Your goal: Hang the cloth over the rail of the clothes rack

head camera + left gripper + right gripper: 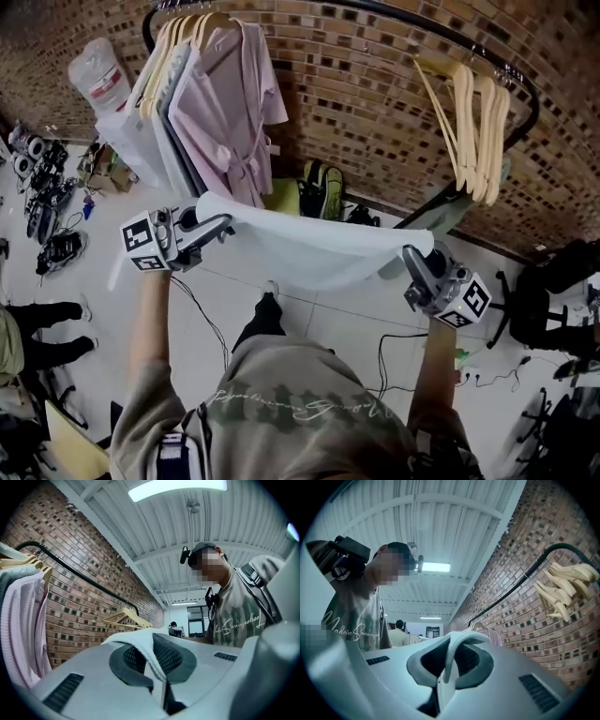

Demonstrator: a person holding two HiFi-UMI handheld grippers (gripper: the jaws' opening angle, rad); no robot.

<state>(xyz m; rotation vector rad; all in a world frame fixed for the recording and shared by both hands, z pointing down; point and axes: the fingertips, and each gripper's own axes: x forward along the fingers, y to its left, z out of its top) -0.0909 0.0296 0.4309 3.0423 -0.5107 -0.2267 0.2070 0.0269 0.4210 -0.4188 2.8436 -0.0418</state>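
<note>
A pale white cloth (300, 246) hangs stretched between my two grippers, sagging in the middle, in front of and below the black curved rail (394, 17) of the clothes rack. My left gripper (221, 225) is shut on the cloth's left edge, and its own view shows a white fold (150, 656) pinched between the jaws. My right gripper (409, 255) is shut on the right edge, where a strip of cloth (449, 660) runs up from the closed jaws. The rail (89, 581) crosses the brick wall above; it appears again as the rail (520, 581) in the right gripper view.
Pink and pale garments (230, 112) on hangers fill the rail's left end. Several empty wooden hangers (473, 127) hang at the right. Bags (319, 192) lie under the rack, cables (398, 352) on the floor, gear (47, 202) at far left. A second person's legs (42, 328) show at left.
</note>
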